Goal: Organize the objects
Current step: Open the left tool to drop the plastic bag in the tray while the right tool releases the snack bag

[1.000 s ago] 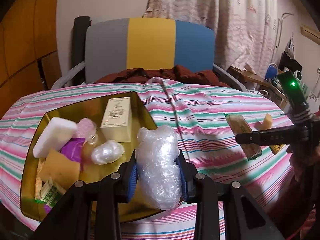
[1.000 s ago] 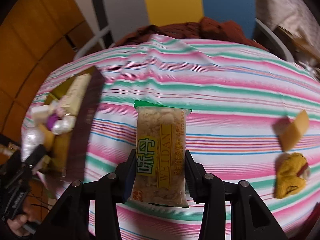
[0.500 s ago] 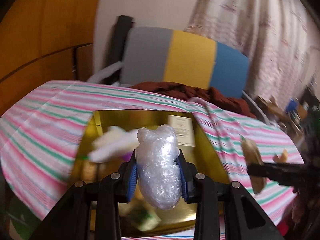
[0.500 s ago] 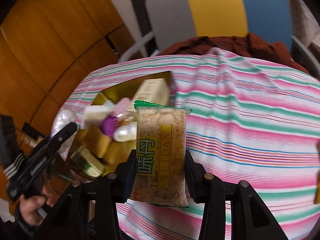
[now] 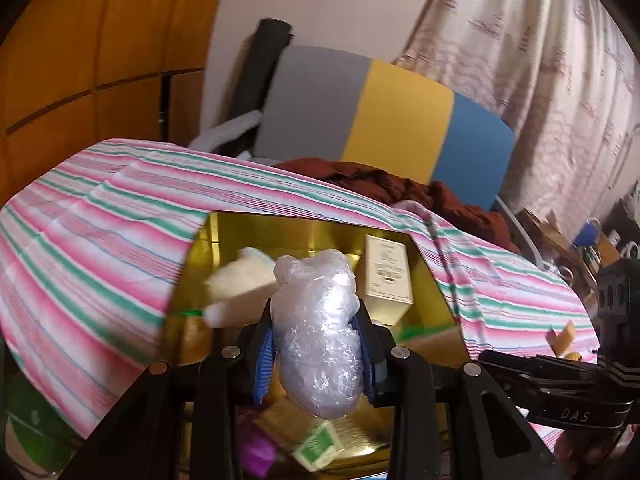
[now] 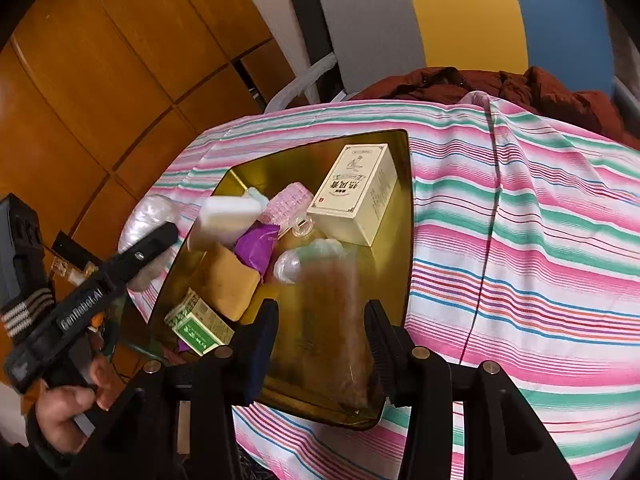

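Note:
My left gripper (image 5: 316, 314) is shut on a clear plastic-wrapped bundle (image 5: 320, 344), held above the near part of the gold tray (image 5: 280, 232). In the right wrist view the same bundle (image 6: 146, 216) hovers over the tray's left rim. My right gripper (image 6: 322, 308) stands open over the tray's (image 6: 386, 276) near right part. A blurred snack packet (image 6: 334, 328) lies loose between and below its fingers, over the tray floor. The tray holds a cream box (image 6: 356, 192), a white sponge (image 6: 228, 212), a tan sponge (image 6: 232, 284) and a green box (image 6: 200, 324).
A striped cloth (image 6: 520, 240) covers the table. Small yellow pieces (image 5: 562, 336) lie on it at the right. A grey, yellow and blue chair back (image 5: 384, 120) with brown cloth (image 5: 380, 184) stands behind. A hand (image 6: 68, 400) holds the left gripper; wood panelling is at the left.
Both grippers moved left over the tray. My right gripper let go of the snack packet, which now drops blurred toward the tray. The left one still carries the bundle.

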